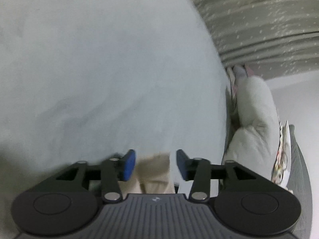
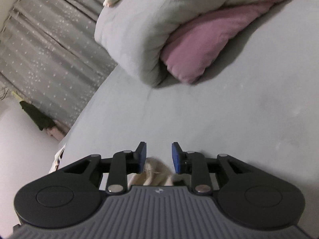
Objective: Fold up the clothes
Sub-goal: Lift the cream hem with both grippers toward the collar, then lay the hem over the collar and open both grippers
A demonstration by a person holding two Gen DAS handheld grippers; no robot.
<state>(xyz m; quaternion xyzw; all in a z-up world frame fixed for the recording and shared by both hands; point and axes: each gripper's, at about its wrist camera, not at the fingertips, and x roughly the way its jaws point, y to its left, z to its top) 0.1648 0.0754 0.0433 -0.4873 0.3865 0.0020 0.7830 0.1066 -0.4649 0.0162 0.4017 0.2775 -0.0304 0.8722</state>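
Note:
A beige garment lies on the grey bed sheet, and only a small bunched part of it shows under my left gripper. That gripper's blue pads stand apart, with the cloth low in the gap and no pad pressing on it. In the right wrist view another bunched end of the beige garment pokes out below my right gripper. Its pads also stand apart, and the cloth sits loose near the left pad. The gripper bodies hide the remainder of the garment.
A folded grey quilt over a pink one lies farther up the bed sheet. A grey star-patterned curtain hangs past the bed's left edge. In the left wrist view, pale bedding and patterned fabric sit at the right.

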